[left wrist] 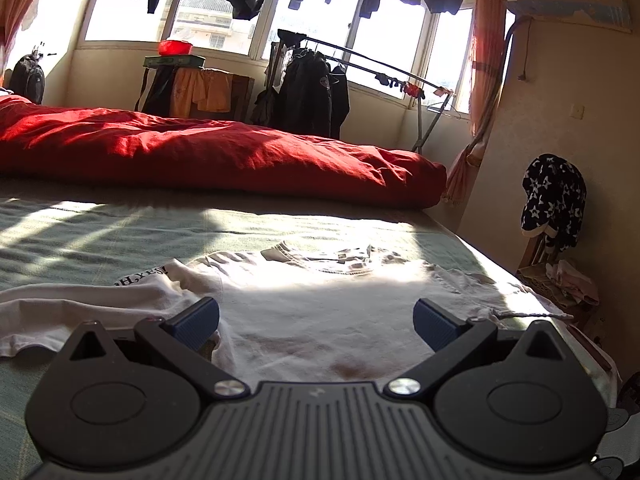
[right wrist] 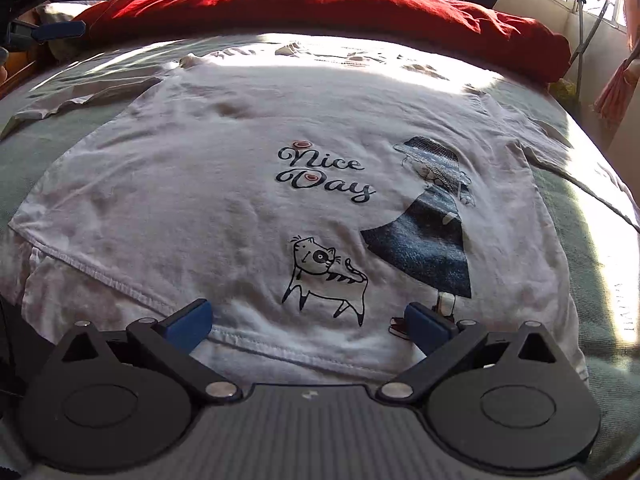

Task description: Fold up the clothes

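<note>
A white T-shirt (right wrist: pixel 224 184) lies spread flat on the bed, printed with "Nice Day", a cat and a girl in a blue dress. Its bottom hem faces the right wrist camera, and its left hem corner is turned over. My right gripper (right wrist: pixel 308 322) hovers open just above that hem, holding nothing. In the left wrist view the same T-shirt (left wrist: pixel 320 300) is seen from low down, collar towards the far side. My left gripper (left wrist: pixel 316 322) stands open over it with nothing between its fingers. The left gripper (right wrist: pixel 52 32) also shows at the top left of the right wrist view.
A rumpled red duvet (left wrist: pixel 208 152) lies across the far side of the bed. The pale green sheet (left wrist: pixel 80 236) carries the shirt. Beyond stand a clothes rack (left wrist: pixel 316 92) with dark jackets, windows with hanging laundry, and a chair (left wrist: pixel 556 272) with clothes by the right wall.
</note>
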`<state>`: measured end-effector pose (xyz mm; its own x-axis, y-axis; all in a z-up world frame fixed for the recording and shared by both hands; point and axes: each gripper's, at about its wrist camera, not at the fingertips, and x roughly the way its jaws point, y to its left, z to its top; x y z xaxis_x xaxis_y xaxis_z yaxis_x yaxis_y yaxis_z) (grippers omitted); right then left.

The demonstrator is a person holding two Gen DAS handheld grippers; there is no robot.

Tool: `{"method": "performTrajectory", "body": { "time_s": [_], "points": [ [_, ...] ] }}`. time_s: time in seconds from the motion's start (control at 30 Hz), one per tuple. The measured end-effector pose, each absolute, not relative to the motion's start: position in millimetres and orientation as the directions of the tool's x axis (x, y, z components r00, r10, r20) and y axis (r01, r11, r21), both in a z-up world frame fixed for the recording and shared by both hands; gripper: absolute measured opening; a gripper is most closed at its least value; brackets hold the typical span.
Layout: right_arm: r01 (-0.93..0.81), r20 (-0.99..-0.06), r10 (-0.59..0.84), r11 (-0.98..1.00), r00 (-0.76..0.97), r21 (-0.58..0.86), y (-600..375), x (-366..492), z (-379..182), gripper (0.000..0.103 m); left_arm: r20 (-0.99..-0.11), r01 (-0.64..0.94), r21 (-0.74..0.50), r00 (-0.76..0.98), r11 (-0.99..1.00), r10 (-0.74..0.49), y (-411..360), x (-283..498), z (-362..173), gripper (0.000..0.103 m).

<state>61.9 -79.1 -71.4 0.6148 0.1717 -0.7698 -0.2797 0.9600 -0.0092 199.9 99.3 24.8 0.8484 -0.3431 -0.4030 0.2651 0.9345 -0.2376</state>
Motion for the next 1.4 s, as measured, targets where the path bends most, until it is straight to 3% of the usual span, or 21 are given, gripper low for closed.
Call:
{"method": "performTrajectory", "body": {
  "time_s": [0.33,0.57,0.7,1.17,1.4],
  "points": [
    [-0.272,-0.762,0.183,0.962,0.621,0.009,-84.1,52.5,-72.9,0.103,-0.561,0.453,-0.229,0.662,0.861,-0.497,14.3,219.1,-21.7,0.102],
    [-0.268,-0.762,0.173,0.963,0.624,-0.001,-83.4,49.1,-73.2,0.103,-0.667,0.41,-0.239,0.589,0.88,-0.456,4.3,236.4,-57.6,0.102],
    [-0.263,-0.76,0.172,0.965,0.627,0.001,-83.4,48.2,-73.6,0.103,-0.704,0.304,-0.165,0.63,0.938,-0.328,18.2,248.4,-67.1,0.102],
    [-0.258,-0.76,0.185,0.966,0.623,0.024,-85.7,49.3,-75.8,0.103,-0.68,0.288,-0.229,0.636,0.93,-0.365,31.0,241.2,-70.8,0.102],
    [-0.265,-0.759,0.208,0.963,0.618,0.048,-89.7,50.8,-77.4,0.103,-0.641,0.285,-0.334,0.631,0.898,-0.438,52.9,226.0,-73.8,0.102]
  ]
}}
